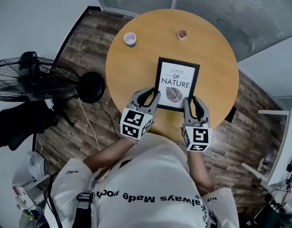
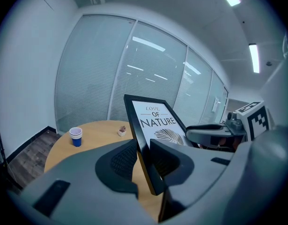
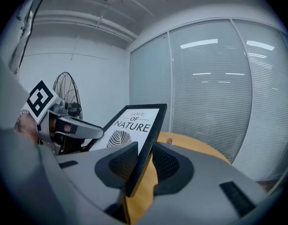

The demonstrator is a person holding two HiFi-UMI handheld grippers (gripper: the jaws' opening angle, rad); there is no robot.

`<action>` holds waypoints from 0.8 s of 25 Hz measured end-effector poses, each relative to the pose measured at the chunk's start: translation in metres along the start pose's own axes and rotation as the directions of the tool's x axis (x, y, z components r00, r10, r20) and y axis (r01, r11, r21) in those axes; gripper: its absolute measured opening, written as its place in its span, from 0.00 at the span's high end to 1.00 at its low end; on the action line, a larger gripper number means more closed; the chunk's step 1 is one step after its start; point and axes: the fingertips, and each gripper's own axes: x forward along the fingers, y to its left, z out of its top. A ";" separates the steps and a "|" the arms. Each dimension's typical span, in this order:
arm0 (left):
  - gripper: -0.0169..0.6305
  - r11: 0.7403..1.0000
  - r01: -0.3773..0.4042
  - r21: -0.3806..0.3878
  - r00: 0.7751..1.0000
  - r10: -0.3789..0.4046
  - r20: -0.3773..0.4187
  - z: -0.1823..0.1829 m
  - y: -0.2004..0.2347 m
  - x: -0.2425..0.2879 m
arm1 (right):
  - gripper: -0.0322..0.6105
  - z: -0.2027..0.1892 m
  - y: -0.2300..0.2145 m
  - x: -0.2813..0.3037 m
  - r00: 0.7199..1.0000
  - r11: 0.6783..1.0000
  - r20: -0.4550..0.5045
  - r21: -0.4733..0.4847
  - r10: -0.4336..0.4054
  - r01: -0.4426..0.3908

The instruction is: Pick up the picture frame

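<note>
Left claw [image 1: 147, 98], right claw [image 1: 195, 106]: each clamped on a near corner of black picture frame [image 1: 176, 82], white print "LOVE OF NATURE" with leaf; round wooden desk [image 1: 136, 65]; blind-covered glass walls [image 1: 212, 4].

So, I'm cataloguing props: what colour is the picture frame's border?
The picture frame has a black border; it shows clearest in the head view.

Past the picture frame [image 1: 176, 82] I have bare tabletop [image 1: 212, 65] to cross. Only a paper cup [image 1: 130, 39] far left and a small brown item [image 1: 182, 34] far right stand there, well apart. A floor fan [image 1: 32, 80] stands beside the table's left.
</note>
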 end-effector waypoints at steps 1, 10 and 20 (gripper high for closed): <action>0.82 1.000 -0.001 0.003 1.000 0.001 0.006 0.003 -0.002 -0.002 | 0.78 0.002 -0.001 -0.002 1.000 1.000 0.006 0.001 -0.001 0.001; 0.82 1.000 -0.006 0.026 0.998 0.005 0.065 0.030 -0.013 -0.024 | 0.78 0.033 0.004 -0.024 0.998 1.000 0.067 0.003 -0.005 0.005; 0.82 0.999 -0.012 0.041 0.992 0.007 0.128 0.059 -0.020 -0.046 | 0.78 0.065 0.012 -0.043 0.992 1.000 0.126 -0.013 -0.002 0.003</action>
